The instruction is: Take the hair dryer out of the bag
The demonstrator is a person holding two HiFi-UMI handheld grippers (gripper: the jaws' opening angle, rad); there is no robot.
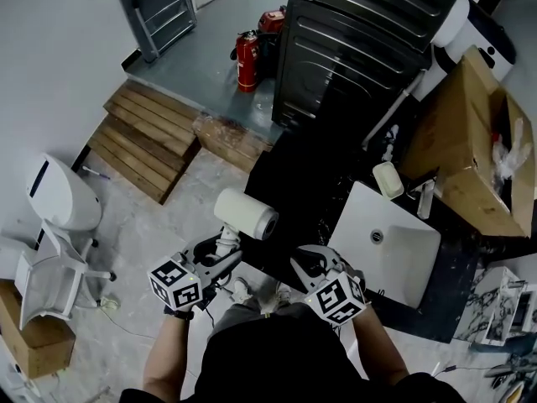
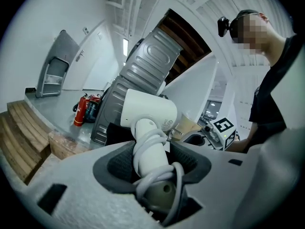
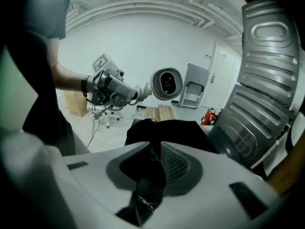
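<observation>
The left tool (image 1: 225,254) is clamped on the handle of the hair dryer (image 1: 245,214), whose white barrel stands just ahead of its jaws. Only the left gripper view shows the pale cord (image 2: 151,138) wound round that handle where the jaws grip it. The right tool (image 1: 306,263) is closed on a fold of the black bag (image 3: 171,130). Its own view alone shows the barrel's dark round mouth, held above and beyond the bag, left of this tool.
</observation>
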